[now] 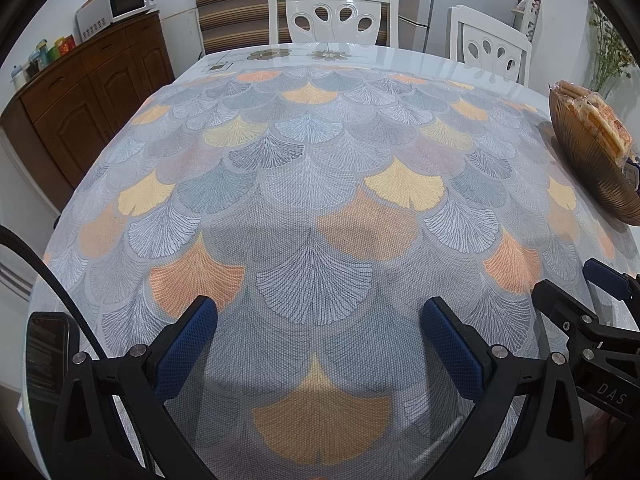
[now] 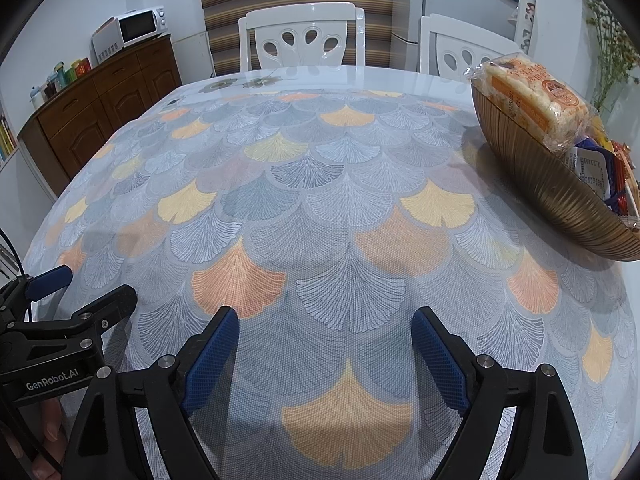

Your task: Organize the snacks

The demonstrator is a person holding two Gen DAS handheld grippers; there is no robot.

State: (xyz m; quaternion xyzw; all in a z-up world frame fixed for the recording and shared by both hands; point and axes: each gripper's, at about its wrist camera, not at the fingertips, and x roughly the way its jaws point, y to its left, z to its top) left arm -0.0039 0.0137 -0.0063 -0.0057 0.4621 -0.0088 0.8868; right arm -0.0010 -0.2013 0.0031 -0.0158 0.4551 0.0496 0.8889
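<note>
A ribbed golden-brown bowl (image 2: 532, 184) stands at the table's right side, also seen in the left wrist view as the bowl (image 1: 588, 168). In it lie a wrapped pack of pale biscuits with orange print (image 2: 532, 100) and smaller blue and red packets (image 2: 600, 176). My right gripper (image 2: 324, 344) hangs open over the fan-patterned tablecloth (image 2: 320, 200), nothing between its blue pads, well left of and nearer than the bowl. My left gripper (image 1: 320, 332) is open too, empty, over the cloth (image 1: 312, 168). Each gripper shows at the edge of the other's view.
Two white chairs (image 2: 300, 40) (image 2: 464, 52) stand at the table's far edge. A brown sideboard (image 1: 88, 92) with a white microwave (image 1: 124, 4) and jars lines the left wall. A person's fingers (image 2: 48, 432) show at the lower left. A plant (image 2: 612, 48) stands behind the bowl.
</note>
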